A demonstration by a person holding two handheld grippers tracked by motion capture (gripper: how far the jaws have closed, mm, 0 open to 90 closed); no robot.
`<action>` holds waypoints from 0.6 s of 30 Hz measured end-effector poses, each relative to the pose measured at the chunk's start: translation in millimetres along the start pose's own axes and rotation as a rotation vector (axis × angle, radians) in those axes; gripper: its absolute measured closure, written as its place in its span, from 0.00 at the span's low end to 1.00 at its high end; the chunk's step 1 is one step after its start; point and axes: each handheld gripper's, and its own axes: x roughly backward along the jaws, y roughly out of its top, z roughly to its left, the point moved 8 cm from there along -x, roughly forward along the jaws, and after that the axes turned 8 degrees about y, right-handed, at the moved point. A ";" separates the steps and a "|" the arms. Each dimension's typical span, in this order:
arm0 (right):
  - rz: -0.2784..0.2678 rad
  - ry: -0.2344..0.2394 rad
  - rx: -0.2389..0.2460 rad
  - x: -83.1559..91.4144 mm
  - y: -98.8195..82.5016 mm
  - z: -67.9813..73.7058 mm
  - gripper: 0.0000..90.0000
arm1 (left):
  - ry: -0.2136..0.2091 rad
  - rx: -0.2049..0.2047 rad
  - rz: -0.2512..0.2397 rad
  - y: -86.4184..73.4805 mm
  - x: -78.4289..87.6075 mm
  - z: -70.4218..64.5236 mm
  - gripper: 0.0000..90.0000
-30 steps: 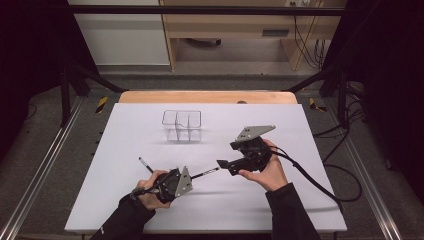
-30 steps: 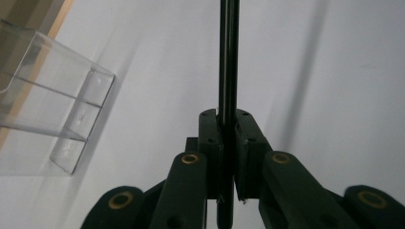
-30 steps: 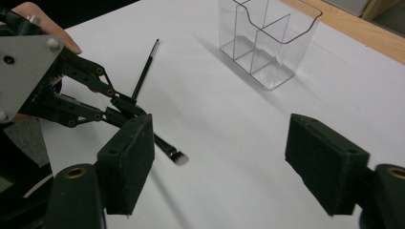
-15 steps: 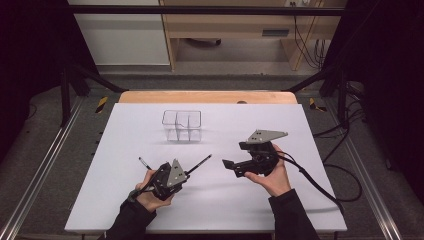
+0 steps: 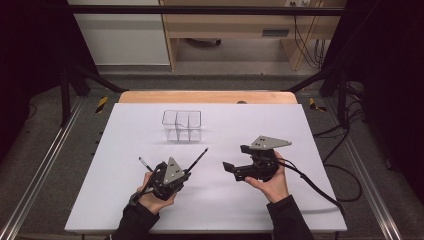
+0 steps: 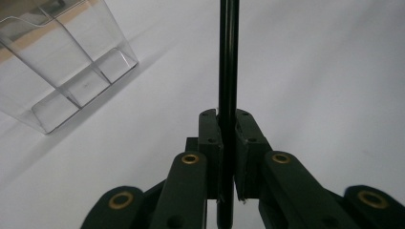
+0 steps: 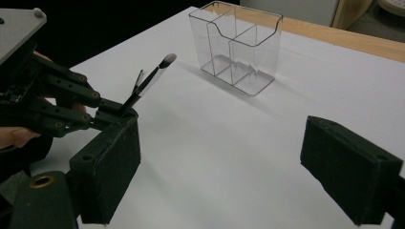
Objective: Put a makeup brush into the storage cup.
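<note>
A person's left hand holds my left gripper (image 5: 185, 173) near the table's front, shut on a thin black makeup brush (image 5: 198, 158) that slants up toward the right. In the left gripper view the brush handle (image 6: 228, 67) runs straight up from between the closed pads (image 6: 211, 138). My right gripper (image 5: 236, 159) rests to the right of the brush tip, apart from it. Its jaws have just been opening and stand wide with nothing between the pads (image 7: 112, 164). From the right gripper view I see the brush's grey tip (image 7: 167, 59) and the left gripper (image 7: 107, 114). A clear divided organizer (image 5: 181, 125) stands behind both.
A second thin black pen (image 5: 145, 163) lies on the white table (image 5: 300, 130) just left of the left gripper. The wooden table edge (image 5: 210, 96) runs along the back. A cable (image 5: 315, 187) trails from the right gripper to the right.
The right gripper has drawn away to the right and sunk a little, its jaws wider. The brush in the left gripper has swung from pointing right to slanting up-right.
</note>
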 end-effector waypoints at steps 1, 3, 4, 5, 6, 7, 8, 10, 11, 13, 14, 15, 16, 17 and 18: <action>-0.002 0.000 -0.005 -0.7 -0.4 0.4 0.16 | 0.000 0.018 -0.009 0.6 0.4 -0.2 0.92; -0.013 -0.002 -0.007 -2.0 -0.8 1.4 0.15 | 0.005 0.041 -0.018 1.0 1.3 0.3 0.92; -0.019 -0.003 -0.012 -2.8 -0.7 2.0 0.15 | 0.008 0.047 -0.021 0.9 1.7 0.6 0.92; -0.027 -0.003 -0.014 -3.6 -0.5 2.4 0.15 | 0.010 0.056 -0.024 0.6 2.0 0.5 0.92; -0.032 -0.004 -0.017 -4.3 -0.7 2.6 0.15 | 0.014 0.068 -0.030 0.5 2.0 0.5 0.92; -0.038 -0.007 -0.024 -5.4 -1.0 3.1 0.15 | 0.016 0.076 -0.033 0.1 2.1 0.7 0.92; -0.043 -0.009 -0.024 -6.6 -1.4 3.4 0.15 | 0.016 0.087 -0.038 0.0 2.0 0.7 0.92; -0.055 -0.011 -0.031 -9.3 -1.9 4.5 0.15 | 0.009 0.112 -0.041 -0.5 1.7 0.8 0.92; -0.060 -0.011 -0.036 -10.7 -2.1 4.8 0.15 | 0.007 0.121 -0.041 -0.8 1.5 0.7 0.92; -0.073 -0.012 -0.045 -13.2 -2.3 5.4 0.15 | 0.008 0.135 -0.041 -1.0 0.8 0.5 0.92; -0.081 -0.012 -0.052 -14.5 -2.3 5.7 0.15 | 0.007 0.142 -0.041 -1.0 0.4 0.3 0.92; -0.090 -0.009 -0.056 -15.8 -2.1 6.0 0.15 | 0.006 0.151 -0.041 -1.0 0.0 0.1 0.92; -0.098 -0.004 -0.064 -16.9 -1.8 6.7 0.15 | 0.004 0.160 -0.041 -0.9 -0.4 0.0 0.92; -0.109 -0.002 -0.076 -18.1 -1.1 7.2 0.15 | 0.002 0.171 -0.043 -0.6 -1.0 -0.1 0.92; -0.118 0.000 -0.087 -19.0 -0.7 7.5 0.15 | 0.002 0.178 -0.043 -0.4 -1.3 -0.2 0.92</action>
